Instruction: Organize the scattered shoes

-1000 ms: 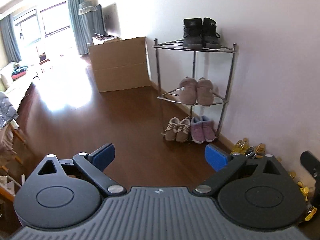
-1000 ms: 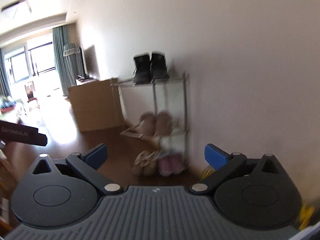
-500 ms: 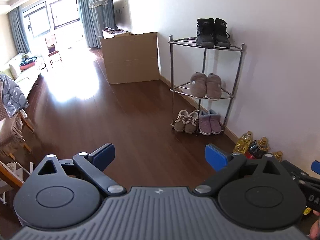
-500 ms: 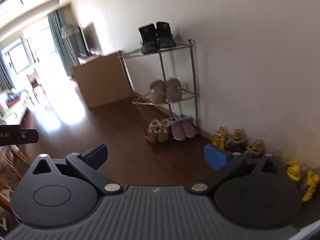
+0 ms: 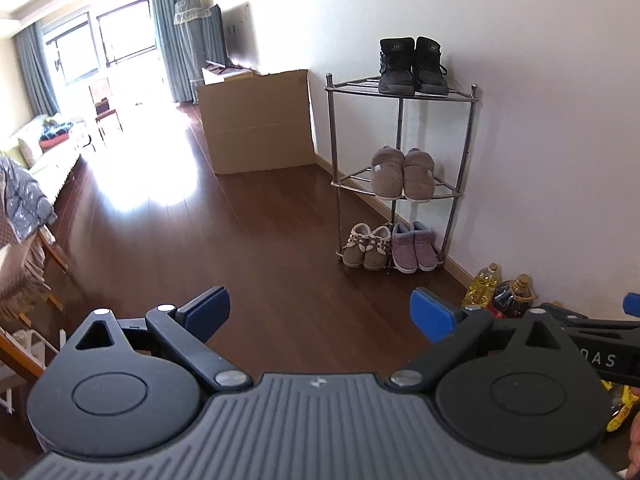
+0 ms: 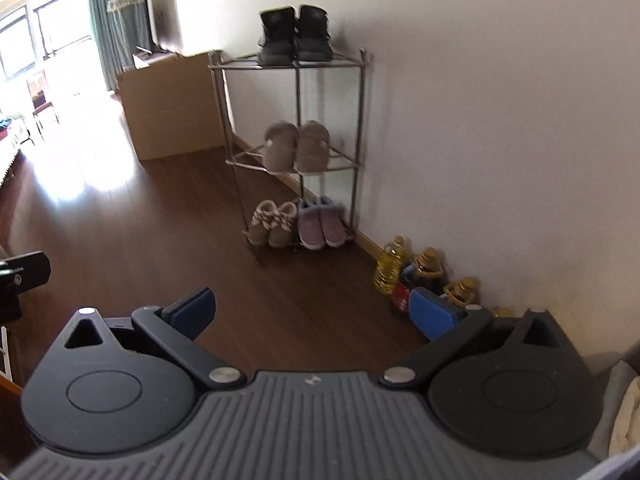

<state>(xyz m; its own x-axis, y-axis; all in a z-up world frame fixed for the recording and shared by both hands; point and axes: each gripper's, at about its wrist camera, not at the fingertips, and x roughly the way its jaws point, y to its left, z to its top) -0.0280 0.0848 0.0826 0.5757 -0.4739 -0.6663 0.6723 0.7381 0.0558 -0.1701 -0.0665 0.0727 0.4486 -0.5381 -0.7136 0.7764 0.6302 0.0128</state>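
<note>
A metal corner shoe rack (image 5: pixel 400 92) (image 6: pixel 296 65) stands against the white wall. Black boots (image 5: pixel 412 66) (image 6: pixel 295 36) sit on its top shelf. Grey-brown slippers (image 5: pixel 402 174) (image 6: pixel 297 147) sit on the middle shelf. Beige lace shoes (image 5: pixel 367 246) (image 6: pixel 271 223) and purple slippers (image 5: pixel 412 247) (image 6: pixel 321 223) stand side by side at the bottom. My left gripper (image 5: pixel 320 312) is open and empty, well back from the rack. My right gripper (image 6: pixel 312 308) is open and empty, also away from the rack.
A large cardboard box (image 5: pixel 256 122) (image 6: pixel 172 106) stands on the wood floor left of the rack. Oil bottles (image 5: pixel 498 292) (image 6: pixel 416 274) line the wall to the right. A sofa (image 5: pixel 48 148) and a chair with a jacket (image 5: pixel 20 200) are at left.
Both grippers have pulled back from the rack and tilted down, so the rack looks smaller and the bottles have come into view. Both stayed open.
</note>
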